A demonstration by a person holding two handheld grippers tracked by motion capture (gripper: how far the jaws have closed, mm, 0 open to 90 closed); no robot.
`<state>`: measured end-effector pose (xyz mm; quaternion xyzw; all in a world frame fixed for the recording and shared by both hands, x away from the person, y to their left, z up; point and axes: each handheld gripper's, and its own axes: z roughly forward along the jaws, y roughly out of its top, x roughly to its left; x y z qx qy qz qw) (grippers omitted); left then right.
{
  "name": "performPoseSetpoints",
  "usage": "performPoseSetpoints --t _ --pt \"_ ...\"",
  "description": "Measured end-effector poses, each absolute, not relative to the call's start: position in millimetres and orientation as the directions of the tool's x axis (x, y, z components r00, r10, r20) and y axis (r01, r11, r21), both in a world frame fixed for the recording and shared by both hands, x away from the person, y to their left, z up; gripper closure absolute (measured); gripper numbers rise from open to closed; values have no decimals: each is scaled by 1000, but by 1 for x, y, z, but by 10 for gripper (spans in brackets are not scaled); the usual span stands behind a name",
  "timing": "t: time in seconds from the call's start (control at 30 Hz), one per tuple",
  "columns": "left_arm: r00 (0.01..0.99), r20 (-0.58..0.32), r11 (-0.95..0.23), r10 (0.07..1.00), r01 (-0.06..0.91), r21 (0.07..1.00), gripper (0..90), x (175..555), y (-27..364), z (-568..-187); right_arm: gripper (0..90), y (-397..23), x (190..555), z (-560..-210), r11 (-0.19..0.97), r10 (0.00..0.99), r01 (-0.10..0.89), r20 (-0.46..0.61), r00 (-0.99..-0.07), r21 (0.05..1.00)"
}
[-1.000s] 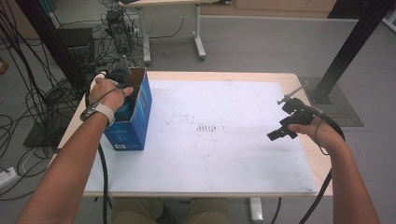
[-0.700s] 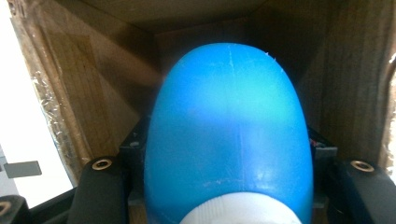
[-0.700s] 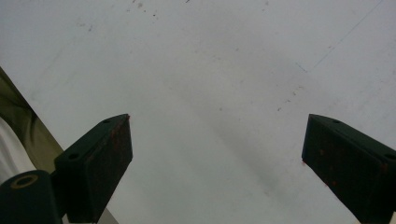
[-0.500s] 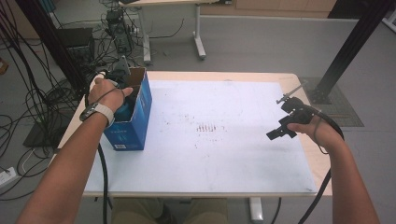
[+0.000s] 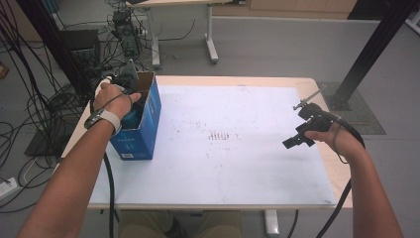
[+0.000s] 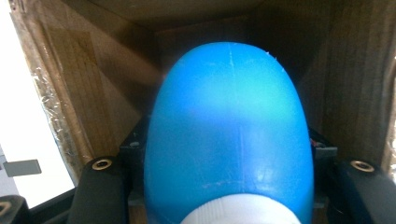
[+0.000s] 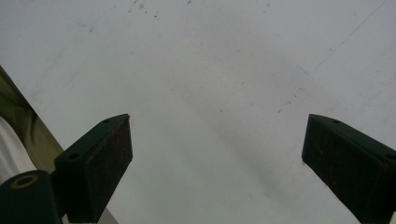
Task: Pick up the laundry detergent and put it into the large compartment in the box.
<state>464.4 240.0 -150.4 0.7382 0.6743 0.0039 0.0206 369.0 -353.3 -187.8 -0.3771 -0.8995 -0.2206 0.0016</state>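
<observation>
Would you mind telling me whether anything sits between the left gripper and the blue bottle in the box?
Nothing visible does: the left gripper is already shut on the blue bottle, inside the cardboard box.

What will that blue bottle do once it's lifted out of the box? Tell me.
The blue bottle looks like smooth, glossy plastic, so it may slip. Its rounded body would probably roll if laid down. The left tongs are shut on it near its white cap, inside the blue box, so it could swing or pivot.
</observation>
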Motion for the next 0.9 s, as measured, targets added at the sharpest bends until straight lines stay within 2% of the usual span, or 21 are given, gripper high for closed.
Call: performPoseSetpoints --t 0.9 --pt "89 -24 -88 996 995 38 381 463 241 -151 84 -353 368 -189 615 680 681 171 -713 397"
